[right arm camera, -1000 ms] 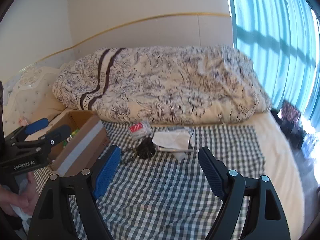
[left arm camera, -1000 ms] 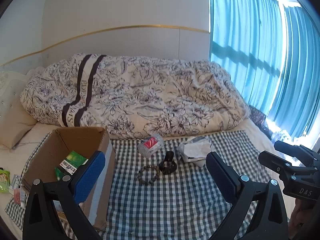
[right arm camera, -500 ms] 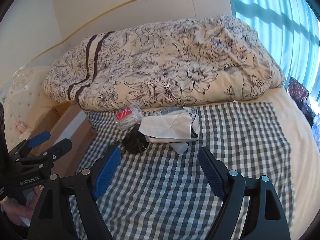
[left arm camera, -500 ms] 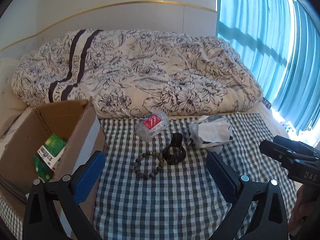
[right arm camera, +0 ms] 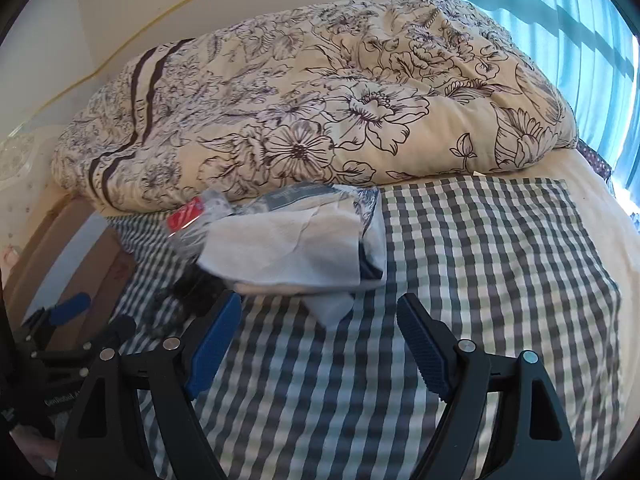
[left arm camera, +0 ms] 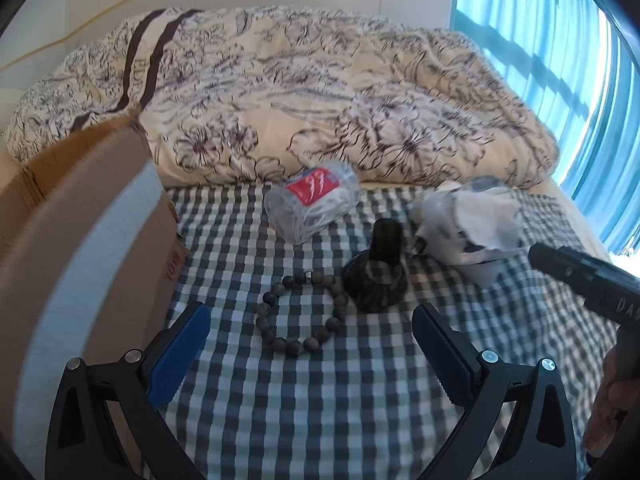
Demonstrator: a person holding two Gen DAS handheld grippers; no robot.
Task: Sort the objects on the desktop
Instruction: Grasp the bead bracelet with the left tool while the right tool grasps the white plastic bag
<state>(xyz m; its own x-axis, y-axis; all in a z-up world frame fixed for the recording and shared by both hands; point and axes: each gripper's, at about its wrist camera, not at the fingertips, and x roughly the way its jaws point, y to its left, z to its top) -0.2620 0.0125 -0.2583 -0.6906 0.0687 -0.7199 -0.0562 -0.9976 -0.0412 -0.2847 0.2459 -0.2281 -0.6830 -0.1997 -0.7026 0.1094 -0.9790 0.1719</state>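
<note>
My left tongs (left arm camera: 306,350) wide apart, empty, over bracelet (left arm camera: 306,314) on bed's checked cloth (left arm camera: 320,400). My right tongs (right arm camera: 320,336) wide apart, empty, near tissue pack (right arm camera: 296,248).

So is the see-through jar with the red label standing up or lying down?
Lying down. The clear jar rests tipped on its side on the checked cloth, its red label facing up.

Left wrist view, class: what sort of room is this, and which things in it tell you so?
Most likely a bedroom. A flowered quilt lies bunched on a bed, a checked cloth is spread over the mattress, and blue curtains cover a sunlit window. No desk is in view.
</note>
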